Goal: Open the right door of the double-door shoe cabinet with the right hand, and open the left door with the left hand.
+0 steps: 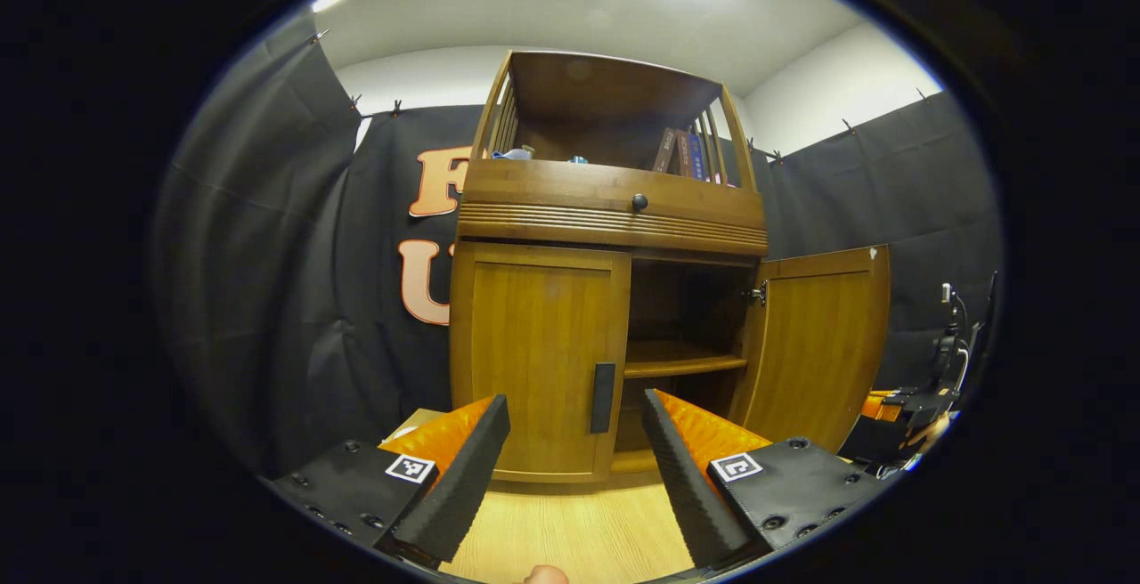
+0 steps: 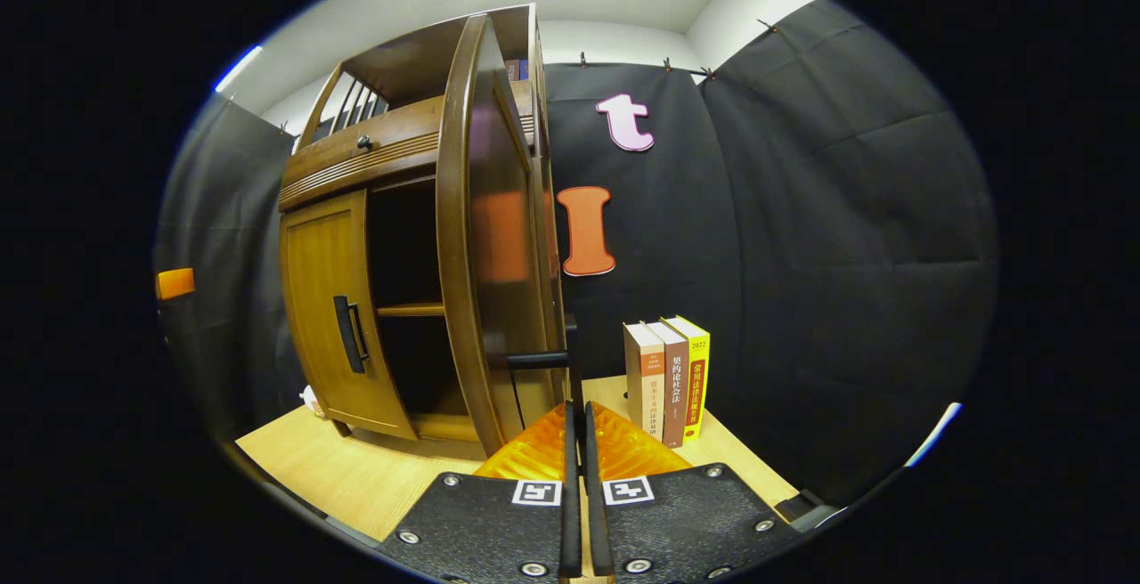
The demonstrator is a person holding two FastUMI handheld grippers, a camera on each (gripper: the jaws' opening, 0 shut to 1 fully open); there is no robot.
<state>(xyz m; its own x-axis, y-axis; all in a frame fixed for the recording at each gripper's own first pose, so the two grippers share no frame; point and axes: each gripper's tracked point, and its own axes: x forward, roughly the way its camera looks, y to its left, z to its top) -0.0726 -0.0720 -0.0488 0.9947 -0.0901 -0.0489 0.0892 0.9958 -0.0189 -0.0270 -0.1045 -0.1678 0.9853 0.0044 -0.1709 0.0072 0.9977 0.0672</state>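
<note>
The wooden shoe cabinet (image 1: 614, 210) stands straight ahead in the left gripper view. Its left door (image 1: 534, 352) is closed, with a dark vertical handle (image 1: 603, 397) at its inner edge. My left gripper (image 1: 574, 401) is open, a short way in front of that handle and touching nothing. The right door (image 1: 819, 344) is swung wide open, baring a shelf (image 1: 681, 357). In the right gripper view that door (image 2: 485, 237) shows nearly edge-on, and my right gripper (image 2: 576, 410) is shut on its handle (image 2: 571, 352). The left door (image 2: 334, 317) stays closed behind.
Three books (image 2: 668, 379) stand upright on the wooden floor (image 2: 356, 468) beside the open door. The cabinet has a drawer with a round knob (image 1: 639, 202) and a top shelf holding books (image 1: 681, 152). Black cloth walls close in on both sides.
</note>
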